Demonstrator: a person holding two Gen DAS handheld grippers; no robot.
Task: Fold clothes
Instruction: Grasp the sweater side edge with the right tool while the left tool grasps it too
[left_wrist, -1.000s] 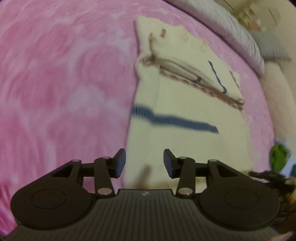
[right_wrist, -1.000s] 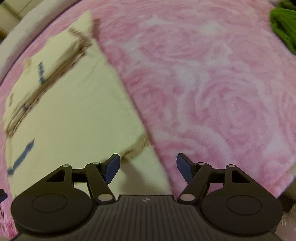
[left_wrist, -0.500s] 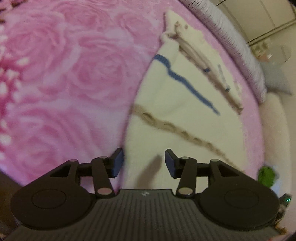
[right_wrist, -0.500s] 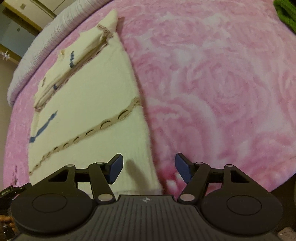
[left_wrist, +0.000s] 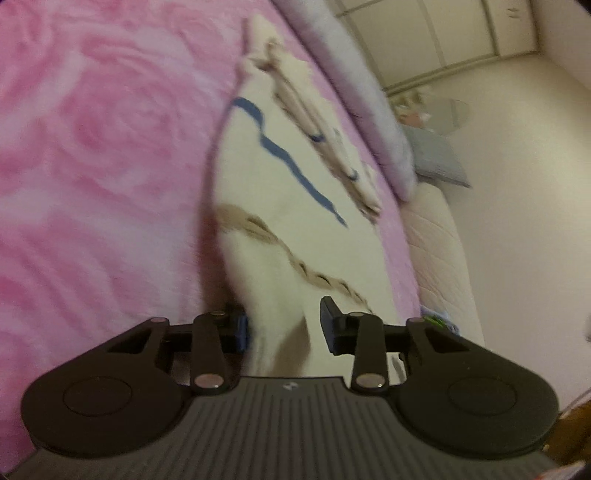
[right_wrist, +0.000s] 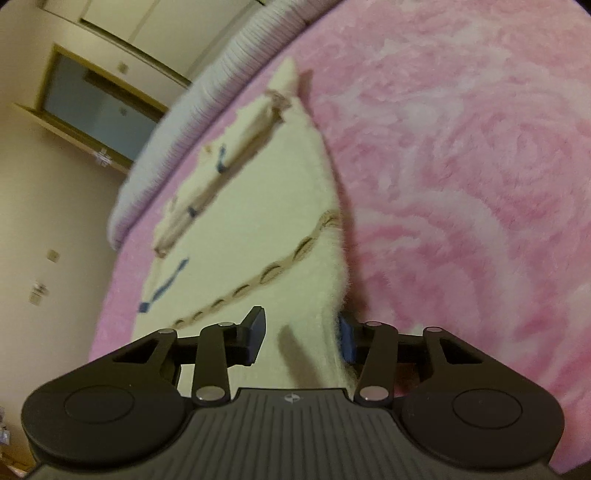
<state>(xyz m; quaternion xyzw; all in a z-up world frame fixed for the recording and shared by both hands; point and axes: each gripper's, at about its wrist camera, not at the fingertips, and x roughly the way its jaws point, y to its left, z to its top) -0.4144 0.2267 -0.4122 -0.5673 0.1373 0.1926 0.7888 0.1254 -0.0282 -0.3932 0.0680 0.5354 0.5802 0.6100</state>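
Note:
A cream knitted garment with a blue stripe and a tan braided band lies on a pink rose-patterned blanket. Its far part is folded over. My left gripper is open, and the garment's near left edge lies between its jaws. In the right wrist view the same garment stretches away from my right gripper, which is open with the near right edge between its jaws. Both near corners look raised off the blanket.
A grey-lilac bolster runs along the far side of the bed, also in the right wrist view. A pale mattress edge and white wall are on the right. A door shows at the far left.
Both grippers have dropped low and moved onto the garment's near edge, which now sits between their jaws. The jaws have narrowed somewhat. The cameras now look flatter along the bed.

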